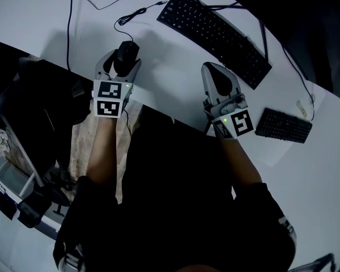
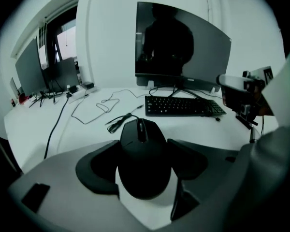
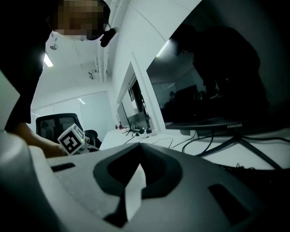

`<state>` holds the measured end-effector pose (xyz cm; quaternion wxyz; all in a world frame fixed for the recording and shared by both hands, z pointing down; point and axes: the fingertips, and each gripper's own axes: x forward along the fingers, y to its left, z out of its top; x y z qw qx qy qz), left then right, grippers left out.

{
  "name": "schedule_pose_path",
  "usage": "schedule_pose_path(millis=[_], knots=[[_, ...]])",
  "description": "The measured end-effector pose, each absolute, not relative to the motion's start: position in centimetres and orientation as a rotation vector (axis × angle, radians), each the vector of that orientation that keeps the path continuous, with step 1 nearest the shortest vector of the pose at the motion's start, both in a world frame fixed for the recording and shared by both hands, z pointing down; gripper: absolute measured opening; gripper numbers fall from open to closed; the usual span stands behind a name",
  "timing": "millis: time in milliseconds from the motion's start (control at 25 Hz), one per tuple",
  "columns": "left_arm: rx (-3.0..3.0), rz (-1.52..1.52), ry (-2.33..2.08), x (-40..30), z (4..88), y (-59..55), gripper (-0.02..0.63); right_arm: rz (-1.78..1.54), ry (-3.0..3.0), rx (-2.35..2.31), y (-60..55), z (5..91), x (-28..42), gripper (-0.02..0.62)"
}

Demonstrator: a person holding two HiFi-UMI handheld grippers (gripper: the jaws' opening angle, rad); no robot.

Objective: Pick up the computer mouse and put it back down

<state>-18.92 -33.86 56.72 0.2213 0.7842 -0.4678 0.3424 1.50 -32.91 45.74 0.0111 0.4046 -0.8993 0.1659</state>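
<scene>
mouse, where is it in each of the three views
Head view: upper left, the mouse gripped in the left gripper.
Left gripper view: the mouse at lower centre, between the jaws.
Right gripper view: not in it.
Shared landmark: the long keyboard, right of the mouse in those two views.

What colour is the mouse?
Black. The computer mouse shows best in the left gripper view.
</scene>
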Motion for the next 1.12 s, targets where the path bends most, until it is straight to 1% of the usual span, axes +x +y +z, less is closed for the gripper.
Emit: schedule_pose_path(millis=[320, 760, 920, 1120], knots=[[2.336, 0.570, -1.468, -18.1, 44.7, -36.1, 0.302, 0.258, -2.833, 1.410, -31.5, 39.5, 7.1, 0.003], [2.583, 0.055, -1.599, -14.6, 27.9, -31.9, 0.302, -0.002, -2.812, 1.609, -28.6, 33.7, 16.2, 0.003], [2.655, -0.038, -1.694, -14.3, 23.3, -28.8, 0.301, -0.010, -2.811, 1.631, -26.8, 33.0, 17.8, 0.003], [2.710, -0.115, -1.791, -14.1, 19.6, -25.4, 0.301, 0.006, -2.833, 1.625, -25.4, 32.9, 18.3, 0.003]])
